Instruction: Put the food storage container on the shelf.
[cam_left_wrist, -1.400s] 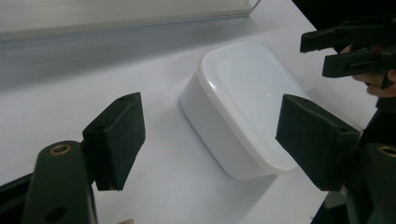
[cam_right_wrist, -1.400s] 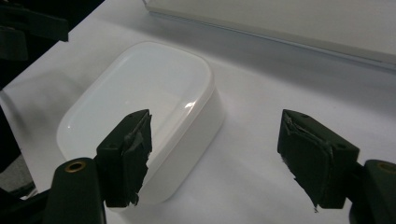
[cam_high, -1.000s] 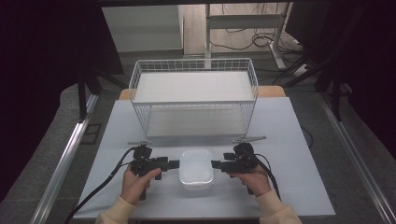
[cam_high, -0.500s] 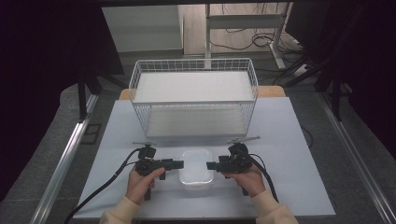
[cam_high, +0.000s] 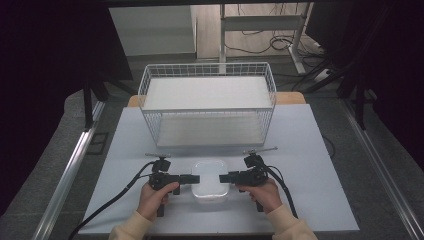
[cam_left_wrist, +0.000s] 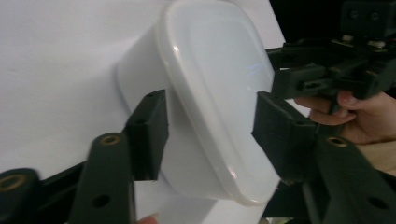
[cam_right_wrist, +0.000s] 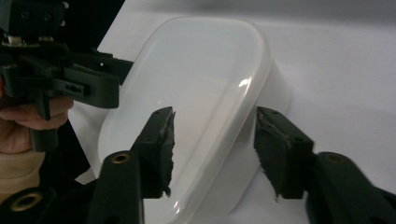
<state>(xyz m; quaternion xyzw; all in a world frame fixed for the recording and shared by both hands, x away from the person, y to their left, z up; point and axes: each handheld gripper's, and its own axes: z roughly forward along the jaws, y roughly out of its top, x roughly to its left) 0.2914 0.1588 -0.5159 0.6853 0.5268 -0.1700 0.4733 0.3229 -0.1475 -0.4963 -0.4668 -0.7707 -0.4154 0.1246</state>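
At the table's (cam_high: 320, 150) near edge, toward six o'clock of the wire basket (cam_high: 207, 102), sits a white lidded container (cam_high: 211, 181). The left gripper (cam_high: 191, 178) reaches in from nine o'clock, the right gripper (cam_high: 227, 177) from three o'clock. Each has its jaws spread, straddling the container's rim without visibly pinching it.

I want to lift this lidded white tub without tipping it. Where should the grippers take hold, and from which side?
Probably by the lid rim on the two short ends of the tub, one gripper from each side. The rim juts out past the tapered walls, giving a lip to clamp. The left gripper and right gripper already sit level at opposite ends, each open across that rim.
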